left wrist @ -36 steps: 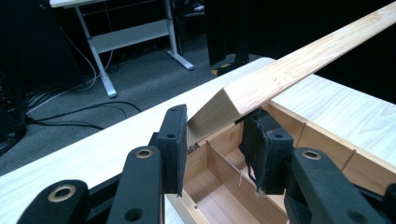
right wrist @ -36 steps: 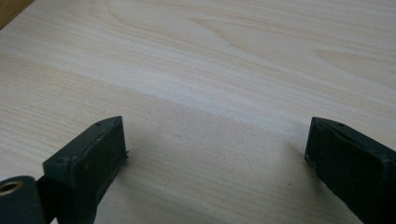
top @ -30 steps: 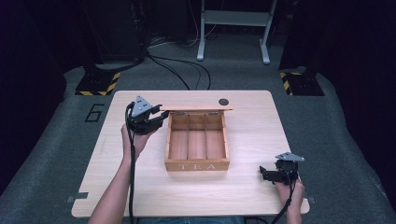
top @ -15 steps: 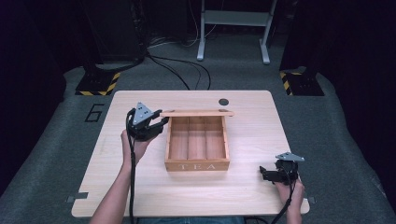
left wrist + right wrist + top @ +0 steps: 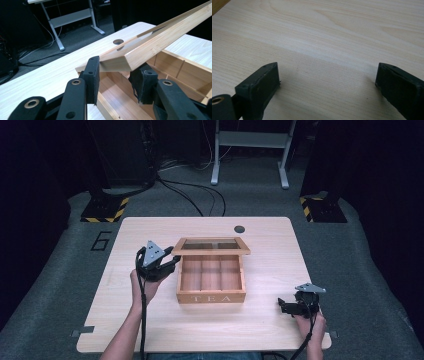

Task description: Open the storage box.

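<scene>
Clearly the work in hand was the lid (image 5: 210, 246) of the wooden tea box (image 5: 210, 290), which sat near the middle of the table (image 5: 150, 330) with "TEA" lettered on its front wall. The left gripper (image 5: 170, 265) had its two black pads clamped on the lid's left front corner (image 5: 117, 61), one pad on each side of the frame, so that the lid hung tilted above the box instead of lying flat on it. I judged that corner hold was chosen because it let the lid swing on its back edge while the box stayed put under its own weight. The lid was a wooden frame around a clear pane, and the table's cable hole (image 5: 118, 41) could be seen through it from the left gripper view.

The right gripper (image 5: 289, 307) rested well apart near the table's right front corner, jaws spread wide with nothing between them, bare wood under them (image 5: 327, 75); it looked parked out of the way.

Counted: one box, one lid, three compartments inside, two grippers, one round hole in the tabletop.
</scene>
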